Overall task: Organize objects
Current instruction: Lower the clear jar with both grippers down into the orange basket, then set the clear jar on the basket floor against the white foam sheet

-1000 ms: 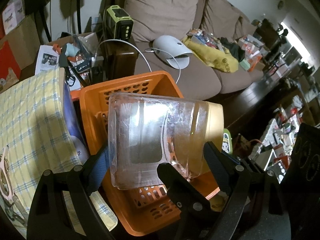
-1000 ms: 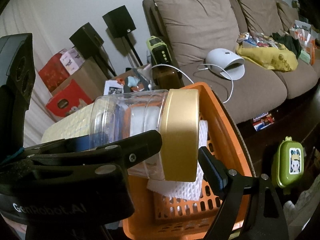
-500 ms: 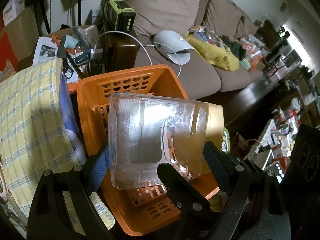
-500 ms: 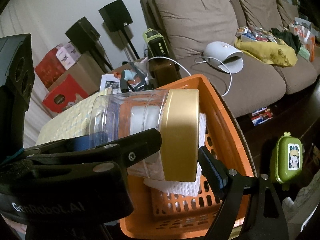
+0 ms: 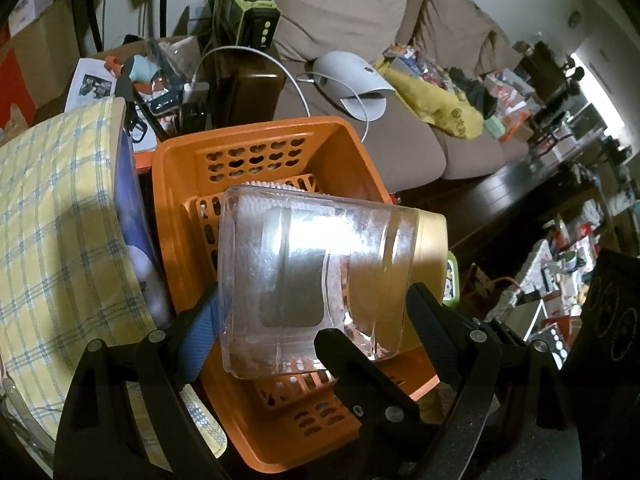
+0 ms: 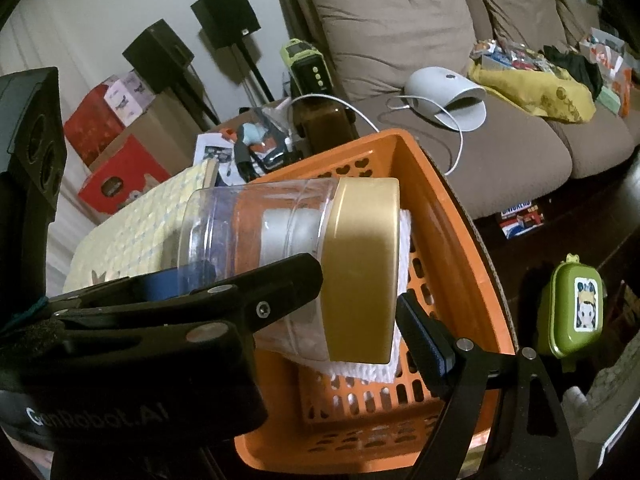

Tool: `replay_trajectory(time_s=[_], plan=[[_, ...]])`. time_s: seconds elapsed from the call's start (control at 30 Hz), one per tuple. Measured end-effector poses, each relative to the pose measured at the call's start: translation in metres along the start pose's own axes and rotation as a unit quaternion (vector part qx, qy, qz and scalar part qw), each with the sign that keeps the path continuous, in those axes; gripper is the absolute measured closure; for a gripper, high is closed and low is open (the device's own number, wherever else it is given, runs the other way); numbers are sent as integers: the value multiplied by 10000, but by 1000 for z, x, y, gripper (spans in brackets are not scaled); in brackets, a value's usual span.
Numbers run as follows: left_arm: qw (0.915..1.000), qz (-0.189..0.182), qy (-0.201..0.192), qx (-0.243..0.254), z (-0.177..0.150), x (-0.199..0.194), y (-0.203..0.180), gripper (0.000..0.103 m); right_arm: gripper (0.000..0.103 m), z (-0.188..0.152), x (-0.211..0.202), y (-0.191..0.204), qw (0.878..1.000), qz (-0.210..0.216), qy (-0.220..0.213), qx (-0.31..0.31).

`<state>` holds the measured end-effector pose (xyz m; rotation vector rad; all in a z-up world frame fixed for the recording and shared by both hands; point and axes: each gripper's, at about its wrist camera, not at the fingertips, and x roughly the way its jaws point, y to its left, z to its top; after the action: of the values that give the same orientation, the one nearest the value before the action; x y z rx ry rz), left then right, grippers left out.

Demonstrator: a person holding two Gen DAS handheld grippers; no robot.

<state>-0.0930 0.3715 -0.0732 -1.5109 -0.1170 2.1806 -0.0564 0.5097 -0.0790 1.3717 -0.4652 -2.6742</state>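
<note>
Clear plastic jar [image 5: 316, 280] with gold lid [image 6: 360, 268], sideways, clamped endwise between both wide-spread grippers, left gripper [image 5: 316, 312] and right gripper [image 6: 360, 296], above orange basket [image 5: 344, 152]; placement pending.

I see the brown sofa [image 6: 500, 148] carrying a white domed device [image 6: 448, 94] with its cable, a yellow cloth [image 6: 536, 90] and small packets farther along. On the dark floor [image 6: 592, 216] lie 1 green case [image 6: 574, 312] and 1 printed box [image 6: 520, 216].
</note>
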Motion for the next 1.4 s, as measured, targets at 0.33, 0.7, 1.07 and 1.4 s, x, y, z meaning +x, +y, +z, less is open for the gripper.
replay_trajectory(time_s=[0.33,0.7,1.07,1.4], plan=[[9998,-78,140,-84,-1,8,5,15,19,-2,7,-1,9998,-83,152,-15],[9992,-147,308,-188,-5,18,10,15,19,-4,14,-3,9993,-163,341,-11],[9984,-219,433,-274,-7,25,14,15,19,-6,21,-3,9985,-259,480,-37],[9976,-179,601,-307,-10,33,15,15,19,-9,28,-6,9974,-242,685,36]])
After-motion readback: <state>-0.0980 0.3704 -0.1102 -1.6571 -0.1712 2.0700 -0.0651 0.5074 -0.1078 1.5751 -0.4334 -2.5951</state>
